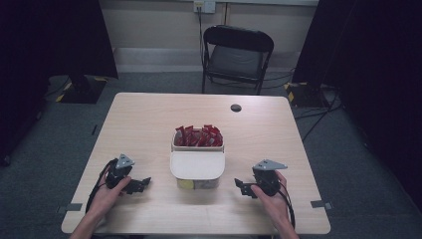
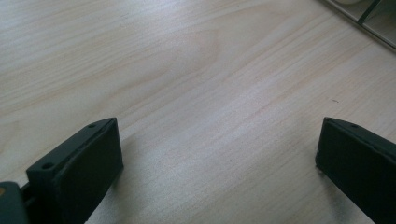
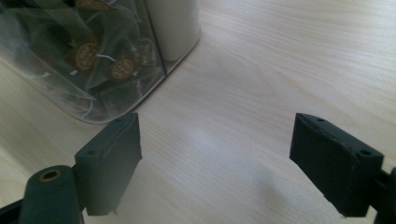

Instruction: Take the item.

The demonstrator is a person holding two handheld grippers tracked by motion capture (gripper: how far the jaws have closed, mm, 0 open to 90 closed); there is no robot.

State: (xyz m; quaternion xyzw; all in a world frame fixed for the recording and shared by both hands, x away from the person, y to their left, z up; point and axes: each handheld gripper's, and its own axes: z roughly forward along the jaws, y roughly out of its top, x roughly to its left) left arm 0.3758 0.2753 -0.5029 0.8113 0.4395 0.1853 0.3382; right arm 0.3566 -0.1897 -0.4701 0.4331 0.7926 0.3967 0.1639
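A pale wooden bench point(image 1: 149, 124) is seen from above, with a black folding chair point(image 1: 238, 57) set on the grey floor beyond its far edge. At the middle of the bench stands a box point(image 1: 197, 164) with a white lid point(image 1: 197, 165) laid over its near part; its far compartment is left uncovered and is packed with upright red packets point(image 1: 198, 136). In the right claw view the box wall point(image 3: 140, 88) is shown to be clear, and sachets with round brown labels point(image 3: 122, 68) are seen through it. A small dark round spot point(image 1: 236, 107) is marked on the bench near the far edge. The left claw point(image 1: 142, 184) is held by a hand point(image 1: 107, 195) at the box's left, well apart from it, jaws spread over bare wood point(image 2: 196, 93) with nothing between them. The right claw point(image 1: 241, 186) is held by the other hand point(image 1: 272, 199) at the box's right, jaws likewise spread and empty, near the clear wall.
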